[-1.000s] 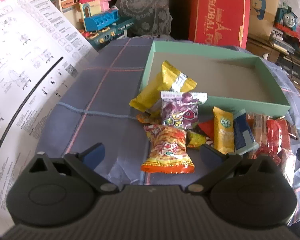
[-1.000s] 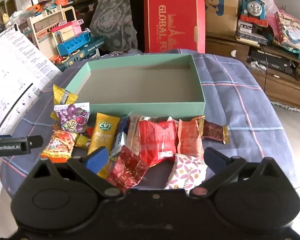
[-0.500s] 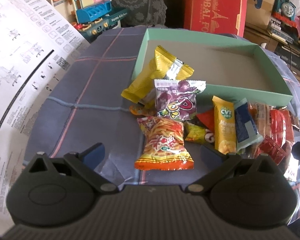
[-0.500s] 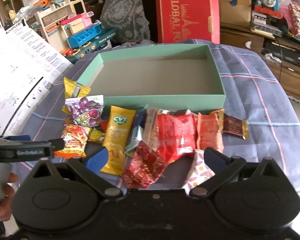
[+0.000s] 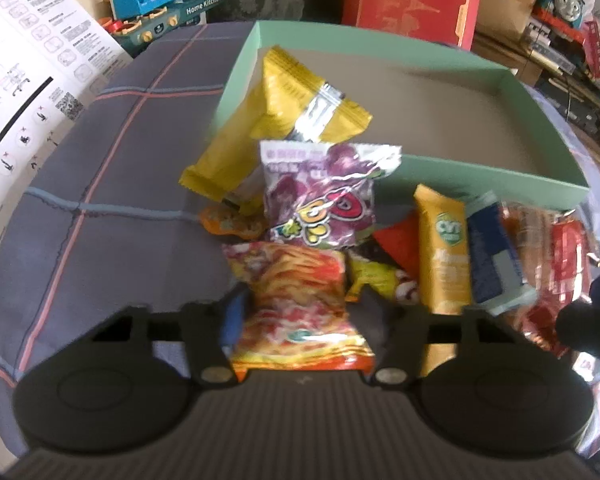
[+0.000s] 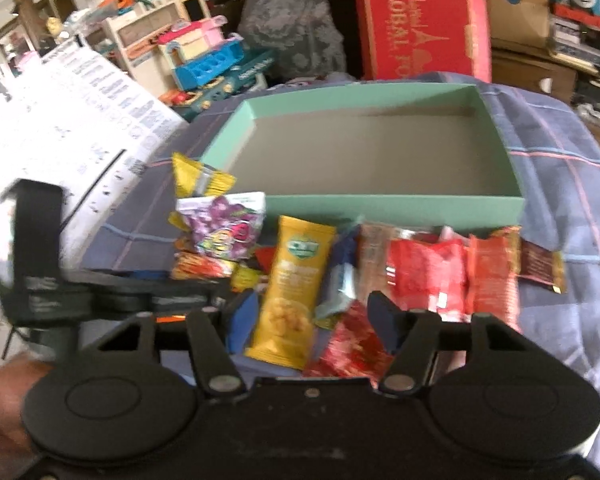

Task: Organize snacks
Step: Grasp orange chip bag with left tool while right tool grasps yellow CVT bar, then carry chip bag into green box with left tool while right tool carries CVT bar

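Note:
A heap of snack packets lies on the checked cloth in front of an empty green box [image 5: 440, 168] [image 6: 380, 208]. My left gripper [image 5: 300, 316] has its fingers narrowed around the orange-red noodle snack packet [image 5: 296, 300], touching its sides. Behind that packet lie a purple candy bag [image 5: 324, 196] and a yellow packet [image 5: 284, 120] leaning on the box wall. My right gripper [image 6: 314, 318] has its fingers around the lower end of the yellow CVT bar [image 6: 296, 284] and a red wrapper [image 6: 352, 344]; it is partly closed, contact unclear.
Red packets [image 6: 428, 272] and a blue bar [image 5: 492, 256] lie right of the heap. A large printed instruction sheet [image 5: 24, 80] hangs over the table's left side. Toys, a red carton [image 6: 420, 16] and clutter stand behind the table. The left gripper body [image 6: 40, 280] shows in the right view.
Both grippers have moved forward and down into the heap and their fingers have closed inward; the left fingers now flank the orange-red packet, the right ones the yellow bar.

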Demonstrator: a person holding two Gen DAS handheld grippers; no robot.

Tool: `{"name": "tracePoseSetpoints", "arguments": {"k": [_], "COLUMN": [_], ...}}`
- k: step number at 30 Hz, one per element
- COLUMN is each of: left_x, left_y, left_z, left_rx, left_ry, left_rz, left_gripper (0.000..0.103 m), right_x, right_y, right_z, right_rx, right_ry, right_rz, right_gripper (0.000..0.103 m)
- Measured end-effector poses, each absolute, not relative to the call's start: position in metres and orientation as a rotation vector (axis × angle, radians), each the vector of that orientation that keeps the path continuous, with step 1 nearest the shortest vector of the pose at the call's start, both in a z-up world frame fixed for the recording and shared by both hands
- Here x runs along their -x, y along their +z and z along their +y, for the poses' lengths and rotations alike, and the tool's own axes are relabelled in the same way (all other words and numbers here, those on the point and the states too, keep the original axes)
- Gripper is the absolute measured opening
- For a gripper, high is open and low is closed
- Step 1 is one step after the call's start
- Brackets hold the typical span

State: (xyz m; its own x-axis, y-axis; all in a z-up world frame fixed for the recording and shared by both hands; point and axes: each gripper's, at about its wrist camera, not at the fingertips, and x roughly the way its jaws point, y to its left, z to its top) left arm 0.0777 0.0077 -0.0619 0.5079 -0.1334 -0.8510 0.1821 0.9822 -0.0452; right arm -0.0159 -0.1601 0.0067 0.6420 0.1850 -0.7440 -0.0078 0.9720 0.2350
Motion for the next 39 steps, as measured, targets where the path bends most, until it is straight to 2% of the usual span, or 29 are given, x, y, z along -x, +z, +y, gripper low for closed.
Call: {"name": "tracePoseSetpoints", "arguments": {"k": [2,4,7,12,16,17,19,25,29,31,33,39], "left_x": [-0.079,-0.076,-0.074,-0.074,-0.076,-0.077,-0.080,-0.076,-0.075,-0.075,-0.073,-0.064], "left_y": [-0.064,-0.065,-0.069,-0.071,-0.070,-0.071,-0.073,-0.072,-0.075,-0.072,-0.067,-0.048], "left_z": [0.018,0.028,0.041,0.054,0.045,0.041,0.037,0.042,0.047,0.046,0.045,0.046], "left_rx": [-0.010,-0.003,-0.010,0.014,-0.028,-0.039,-0.057,-0.059,-0.057,-0.061,-0.066,-0.046], "left_ry": [-0.208,-0.208,-0.180,-0.190,-0.214,-0.210,-0.198,-0.191,-0.175,-0.172,-0.169,-0.180], "left_rz": [1.028,1.025,1.033,1.063,1.057,1.058,1.064,1.074,1.080,1.075,1.058,1.041], "left_gripper": [0.052,0.053,0.055,0.066,0.068,0.066,0.054,0.053,0.055,0.052,0.050,0.050], "right_x": [0.008,-0.002,-0.018,-0.041,-0.051,-0.054,-0.058,-0.069,-0.071,-0.070,-0.066,-0.053], "right_y": [0.005,-0.001,-0.015,-0.042,-0.051,-0.052,-0.053,-0.061,-0.064,-0.062,-0.059,-0.047], "right_z": [-0.154,-0.150,-0.143,-0.142,-0.146,-0.147,-0.148,-0.141,-0.129,-0.127,-0.126,-0.139], "right_rx": [-0.216,-0.236,-0.254,-0.251,-0.274,-0.272,-0.288,-0.290,-0.224,-0.191,-0.209,-0.270], "right_ry": [0.133,0.162,0.185,0.127,0.121,0.123,0.128,0.159,0.151,0.161,0.174,0.189], "right_rz": [0.884,0.915,0.958,1.015,1.037,1.036,1.034,1.031,1.019,1.005,1.004,0.999], "right_gripper": [0.059,0.043,0.031,0.031,0.037,0.038,0.043,0.054,0.054,0.042,0.036,0.035]}}
